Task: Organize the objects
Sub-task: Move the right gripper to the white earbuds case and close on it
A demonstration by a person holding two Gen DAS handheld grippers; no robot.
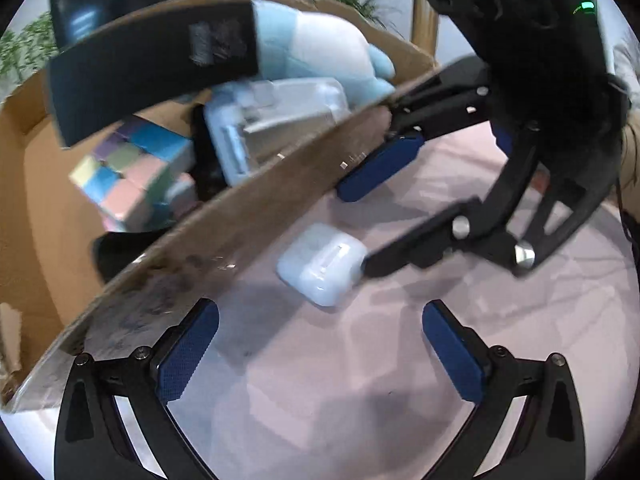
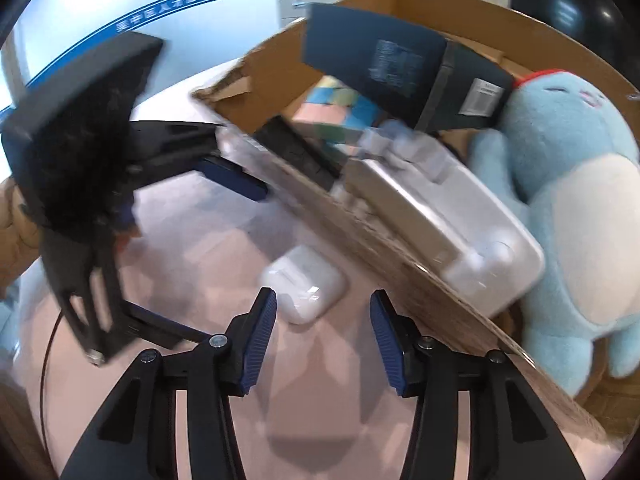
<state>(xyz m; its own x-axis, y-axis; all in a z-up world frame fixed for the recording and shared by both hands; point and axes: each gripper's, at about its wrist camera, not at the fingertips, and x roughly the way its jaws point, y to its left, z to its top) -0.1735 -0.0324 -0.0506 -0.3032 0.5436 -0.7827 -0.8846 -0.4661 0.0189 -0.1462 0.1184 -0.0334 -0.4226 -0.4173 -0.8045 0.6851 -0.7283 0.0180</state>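
Note:
A small white earbud case [image 1: 322, 264] [image 2: 304, 284] lies on the pink table cover, close against the outer wall of a cardboard box [image 1: 248, 220] [image 2: 400, 264]. My right gripper [image 2: 323, 340] [image 1: 352, 228] stands open with its fingertips at the case's near end; one finger touches the case's edge and the pads do not press on it. My left gripper [image 1: 320, 344] [image 2: 236, 264] is wide open a little short of the case from the other side, with nothing between its fingers.
Inside the box lie a blue and white plush toy [image 2: 572, 208] [image 1: 320, 40], a white plastic case [image 2: 440, 208], a pastel cube [image 1: 132, 172], a dark blue carton [image 2: 400, 64] [image 1: 152, 76] and a black item. The pink cover [image 1: 360, 400] spreads in front.

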